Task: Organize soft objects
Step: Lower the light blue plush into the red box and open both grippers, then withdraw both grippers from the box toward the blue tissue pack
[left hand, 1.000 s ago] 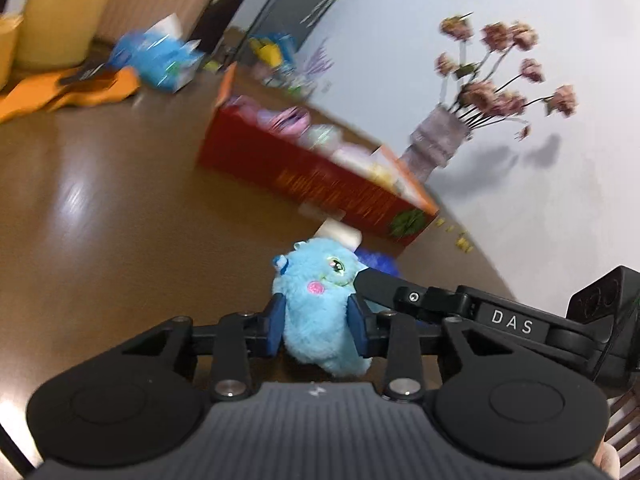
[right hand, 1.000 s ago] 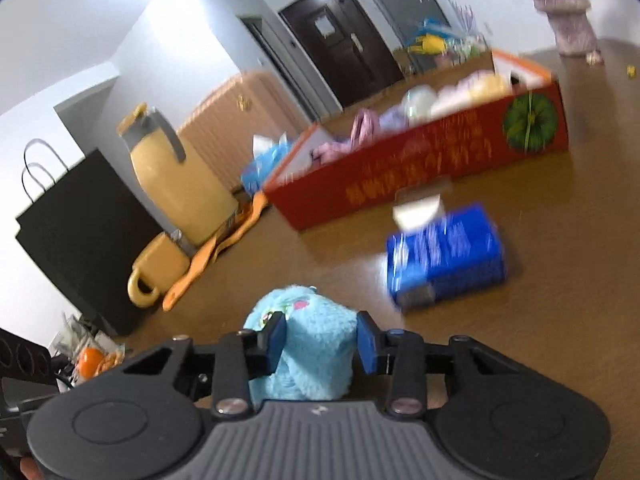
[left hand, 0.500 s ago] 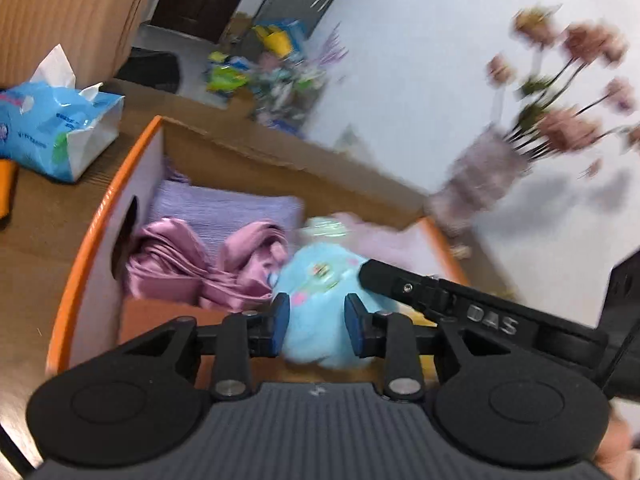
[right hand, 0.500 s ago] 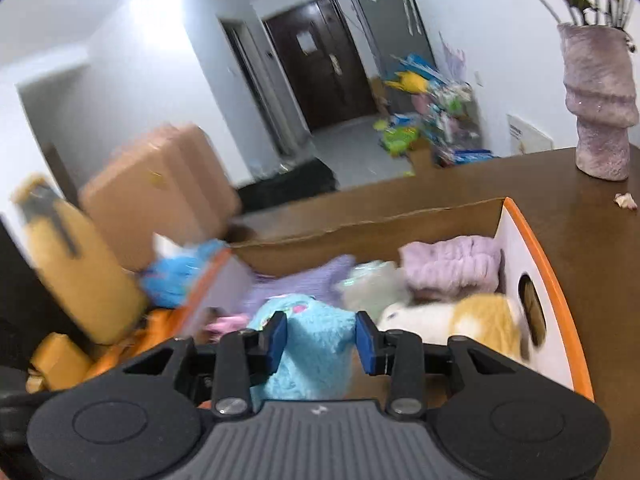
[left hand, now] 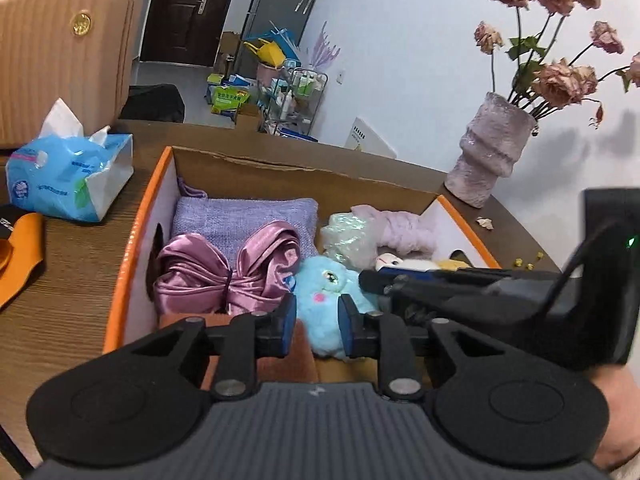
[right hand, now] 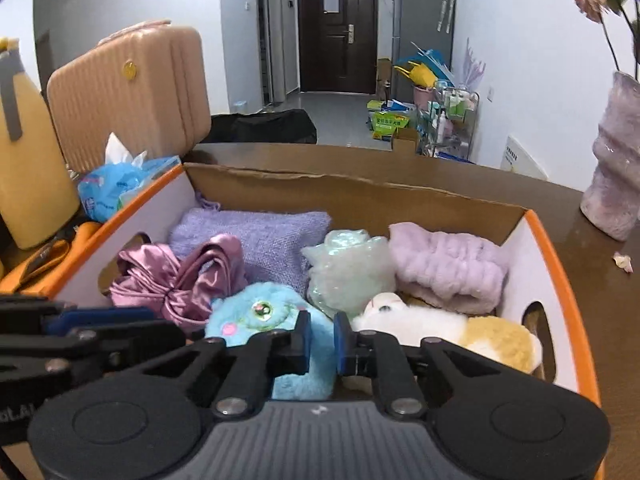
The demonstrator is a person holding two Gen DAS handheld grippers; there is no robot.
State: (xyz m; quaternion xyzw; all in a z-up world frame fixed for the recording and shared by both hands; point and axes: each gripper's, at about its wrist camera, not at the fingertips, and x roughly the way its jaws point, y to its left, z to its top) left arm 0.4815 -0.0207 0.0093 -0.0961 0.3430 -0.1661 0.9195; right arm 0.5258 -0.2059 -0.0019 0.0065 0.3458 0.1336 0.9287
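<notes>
Far to the left of the left claw (left hand: 317,324), a blue tissue pack (left hand: 68,176) is seen on the brown table (left hand: 60,300), with a pink suitcase (left hand: 60,48) behind it. Ahead of the claw, a cardboard box (left hand: 132,240) with orange edges is set on the table. Inside the box, up and to the left of the claw, a shiny purple cloth (left hand: 224,272) is bunched up, and a folded purple knit cloth (left hand: 244,216) is laid behind it. The blue fluffy toy (left hand: 324,304) is held between the left claw's blue pads (left hand: 287,324), low in the front of the box. The claw is closed part way, and both pads are pressed on the toy. Just past the toy, a pale green puff (left hand: 348,240) and a soft pink band (left hand: 404,228) are seen. The right claw (right hand: 319,336) is reached in from the right side, and it is closed almost all the way on the same toy (right hand: 260,316), with a bit of blue fur pinched between its pads (right hand: 342,338). Just to the right of that claw, a white and yellow plush (right hand: 460,332) is laid in the box. Far to the right of both claws, a pink vase (left hand: 488,160) of dried roses (left hand: 560,76) is stood on the table by the white wall
</notes>
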